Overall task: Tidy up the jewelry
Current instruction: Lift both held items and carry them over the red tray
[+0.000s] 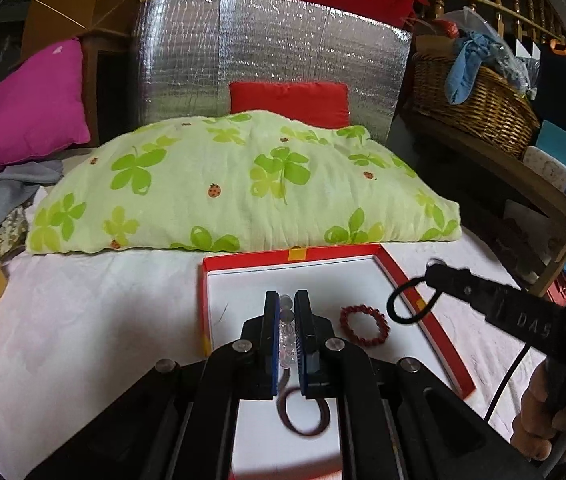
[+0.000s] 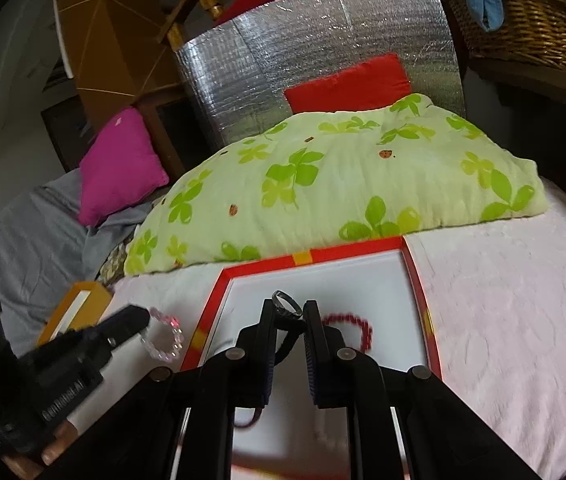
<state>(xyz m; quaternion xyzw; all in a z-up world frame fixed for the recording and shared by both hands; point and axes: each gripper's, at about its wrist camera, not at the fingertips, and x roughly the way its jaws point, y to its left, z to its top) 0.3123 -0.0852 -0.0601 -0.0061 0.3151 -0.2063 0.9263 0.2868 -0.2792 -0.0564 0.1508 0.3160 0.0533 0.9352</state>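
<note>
Gripping a bracelet of clear faceted beads (image 1: pixel 287 334) in the left tongs (image 1: pixel 287 300), closed tight on a few beads, with the rest of the loop hanging free. Pinching a thin black cord loop (image 1: pixel 405 304) in the right tongs (image 2: pixel 291 308), nearly closed, with a small dark metal ring (image 2: pixel 285 304) at the pinch. Hovering both over or beside the shallow red-rimmed cardboard tray with white floor (image 1: pixel 431 320) on the pale pink bed sheet (image 1: pixel 83 320). Already lying inside: a red beaded bracelet (image 1: pixel 364 326) towards the right rim, and a dark brown elastic band (image 1: pixel 303 412) nearer the camera.

Probably carrying two pieces to their places. To do it well:
- Keep the grip firm until each piece is low over bare white floor, clear of the red bracelet and the brown band.
- Lower the hanging loop first so that it settles flat, then release.
- Keep the two tongs apart so that cord and beads do not tangle.

Hard to make out:
- Whether the clear bracelet hangs over the tray or just outside its left rim, since the two views disagree.
- How the ring joins the cord, blurred.
- The brown band partly hidden under the left tongs.
- The tray's near edge cut off.
</note>
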